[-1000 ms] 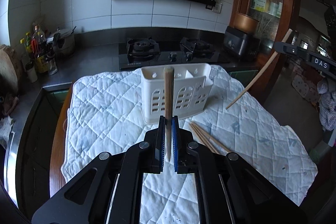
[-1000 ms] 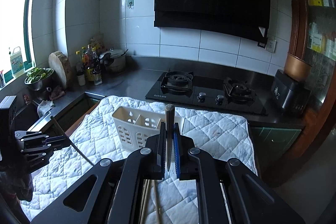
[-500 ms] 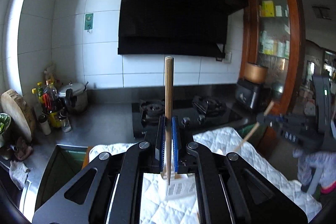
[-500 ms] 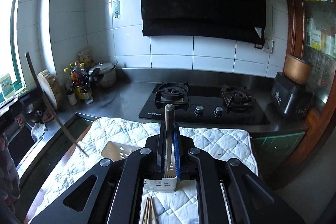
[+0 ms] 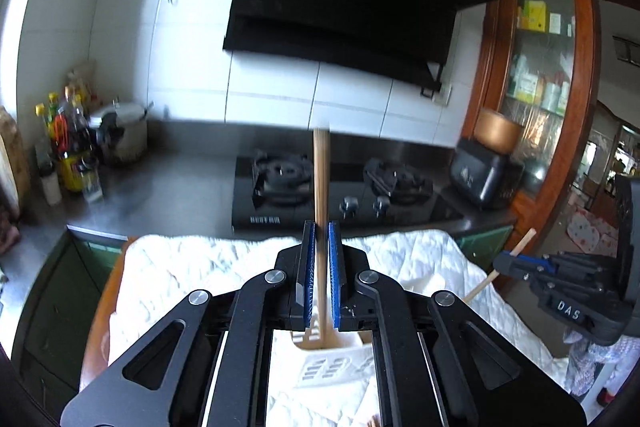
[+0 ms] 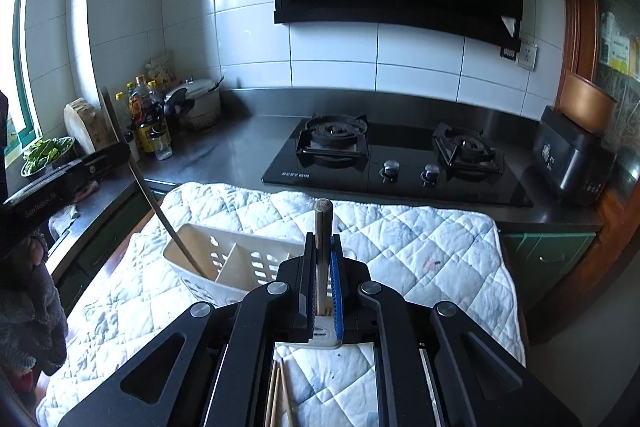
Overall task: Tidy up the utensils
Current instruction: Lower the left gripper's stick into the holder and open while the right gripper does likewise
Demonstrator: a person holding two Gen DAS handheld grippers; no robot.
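My left gripper (image 5: 320, 279) is shut on a wooden chopstick (image 5: 321, 179) held upright; in the right wrist view that chopstick (image 6: 160, 215) slants down with its tip inside the left compartment of the white utensil caddy (image 6: 224, 263). The caddy also shows below my left jaws (image 5: 332, 367). My right gripper (image 6: 322, 283) is shut on a second chopstick (image 6: 323, 227), upright over the caddy's right end. Several loose chopsticks (image 6: 278, 395) lie on the white quilted cloth (image 6: 420, 247) under my right gripper.
A black gas hob (image 6: 392, 155) sits on the steel counter behind the cloth. Bottles and a pot (image 6: 160, 115) stand at the back left, a black appliance (image 6: 572, 163) at the back right. The wooden table edge (image 5: 96, 339) shows at the left.
Both grippers have lowered towards the caddy with their chopsticks. The left chopstick's tip has gone into the caddy's left compartment. The right chopstick has come over the caddy.
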